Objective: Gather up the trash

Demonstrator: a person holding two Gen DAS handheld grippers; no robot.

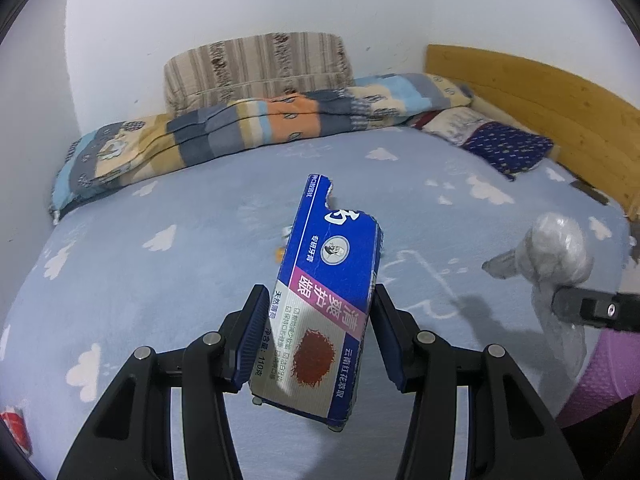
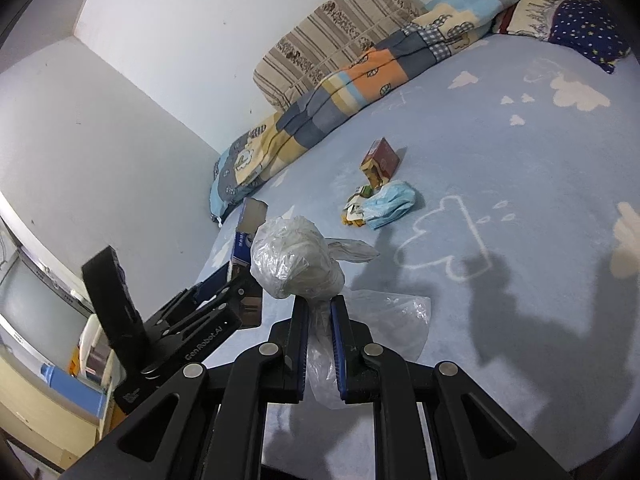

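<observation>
A bed with a pale blue cloud-print sheet [image 2: 520, 208] filled both views, a folded patchwork quilt [image 1: 224, 132] and pillows along the wall. The left gripper [image 1: 318, 320] pinched a torn blue toothpaste box [image 1: 332, 280] by its sides, holding it above the sheet with its long axis running away along the fingers, ragged end farthest. The right gripper [image 2: 320, 336], nearly pressed together, clamped the twisted neck of a clear plastic bag [image 2: 296, 264], its bunched body bulging just past the fingertips. The trash left to collect lay well ahead of the right gripper on the sheet and a little to its right: a small reddish carton [image 2: 380, 160], torn wrappers [image 2: 354, 210] and a crumpled blue face mask [image 2: 390, 204], close together. The right hand looked nearer to that pile, though both hands were full.
</observation>
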